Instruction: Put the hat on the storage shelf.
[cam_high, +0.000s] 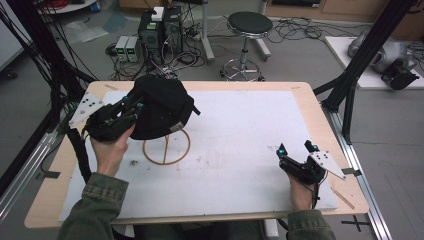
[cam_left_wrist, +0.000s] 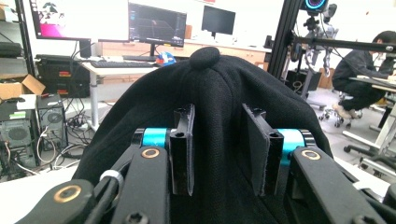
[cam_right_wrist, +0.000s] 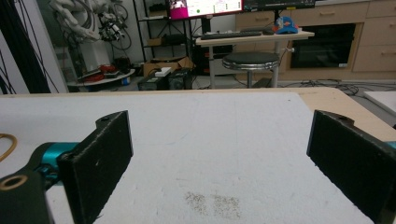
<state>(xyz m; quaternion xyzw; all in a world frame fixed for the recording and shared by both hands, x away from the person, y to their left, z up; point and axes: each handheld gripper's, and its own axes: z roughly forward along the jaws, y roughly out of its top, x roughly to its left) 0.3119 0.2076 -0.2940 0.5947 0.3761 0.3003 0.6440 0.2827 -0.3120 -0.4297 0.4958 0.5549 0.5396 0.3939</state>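
A black cap (cam_high: 160, 107) rests on a thin wooden stand whose ring base (cam_high: 167, 159) lies on the white table sheet. My left gripper (cam_high: 135, 104) is at the cap's left side, held level. In the left gripper view its jaws (cam_left_wrist: 220, 112) stand a little apart against the cap (cam_left_wrist: 210, 79), with black fabric in the gap, and the pads do not visibly pinch it. My right gripper (cam_high: 296, 147) rests low at the table's front right, well away from the cap. Its jaws (cam_right_wrist: 219, 121) are wide apart with only bare sheet between them.
The white sheet (cam_high: 240, 130) covers most of the wooden table. Black frame posts (cam_high: 357, 65) stand at the right edge and cables hang at the left. Beyond the far edge are a stool (cam_high: 248, 25) and computer boxes (cam_high: 160, 30). A seated person (cam_left_wrist: 359, 70) is far off.
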